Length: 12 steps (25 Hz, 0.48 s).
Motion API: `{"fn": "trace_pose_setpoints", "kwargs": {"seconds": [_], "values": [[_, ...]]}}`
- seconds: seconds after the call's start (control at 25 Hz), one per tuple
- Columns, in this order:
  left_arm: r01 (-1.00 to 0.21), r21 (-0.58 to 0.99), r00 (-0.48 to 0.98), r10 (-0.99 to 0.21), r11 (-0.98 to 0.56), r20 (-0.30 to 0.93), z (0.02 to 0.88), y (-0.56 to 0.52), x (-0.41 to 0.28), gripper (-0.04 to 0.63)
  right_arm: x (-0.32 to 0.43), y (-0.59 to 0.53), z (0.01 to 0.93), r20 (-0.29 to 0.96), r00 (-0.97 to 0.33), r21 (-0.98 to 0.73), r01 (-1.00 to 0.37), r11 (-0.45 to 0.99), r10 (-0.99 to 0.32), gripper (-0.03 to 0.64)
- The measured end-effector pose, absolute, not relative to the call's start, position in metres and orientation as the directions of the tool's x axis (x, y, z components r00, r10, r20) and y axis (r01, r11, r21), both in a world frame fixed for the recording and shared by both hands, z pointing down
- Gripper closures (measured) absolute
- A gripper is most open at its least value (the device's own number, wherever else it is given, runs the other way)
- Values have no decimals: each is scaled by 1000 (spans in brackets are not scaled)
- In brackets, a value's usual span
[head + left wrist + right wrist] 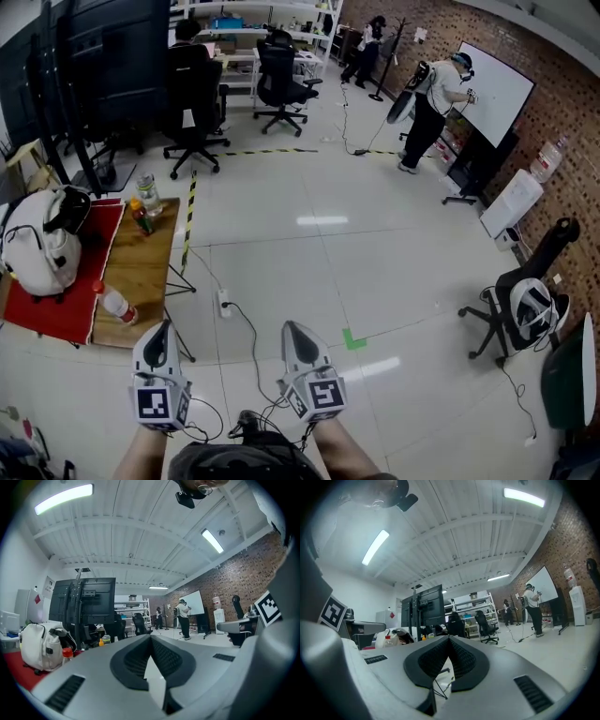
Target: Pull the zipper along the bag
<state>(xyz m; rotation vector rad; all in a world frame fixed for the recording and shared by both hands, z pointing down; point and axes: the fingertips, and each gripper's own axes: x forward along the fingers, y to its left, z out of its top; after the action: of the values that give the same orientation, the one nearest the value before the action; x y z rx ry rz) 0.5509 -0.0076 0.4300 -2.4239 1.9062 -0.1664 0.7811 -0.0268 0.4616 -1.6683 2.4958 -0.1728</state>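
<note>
The bag (37, 246) is a white backpack with black straps. It stands on a red mat (66, 314) at the left end of a wooden table (141, 267), and its zipper is too small to make out. Both grippers hang over the bare floor, well to the right of the table and apart from the bag. My left gripper (157, 339) has its jaws together with nothing between them, and so does my right gripper (300, 337). The left gripper view looks past the closed tips (151, 637) to the bag (40, 646) far off. The right gripper view shows closed tips (449, 638) and the distant bag (399, 635).
A plastic bottle (117, 305) lies on the table near its front edge, and two more bottles (145, 202) stand at its far end. A power strip and cables (234, 319) run across the floor ahead. Office chairs (192, 112) stand behind; a person (431, 103) works at a whiteboard.
</note>
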Motion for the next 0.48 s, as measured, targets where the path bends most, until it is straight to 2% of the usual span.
{"fn": "trace_pose_setpoints", "kwargs": {"seconds": [0.2, 0.48], "values": [[-957, -122, 261, -965, -262, 28, 423, -37, 571, 563, 800, -55, 463, -51, -357, -175, -916, 360, -933, 599], [-962, -119, 244, -969, -247, 38, 423, -43, 563, 563, 793, -62, 465, -48, -368, -187, -910, 370, -929, 598]]}}
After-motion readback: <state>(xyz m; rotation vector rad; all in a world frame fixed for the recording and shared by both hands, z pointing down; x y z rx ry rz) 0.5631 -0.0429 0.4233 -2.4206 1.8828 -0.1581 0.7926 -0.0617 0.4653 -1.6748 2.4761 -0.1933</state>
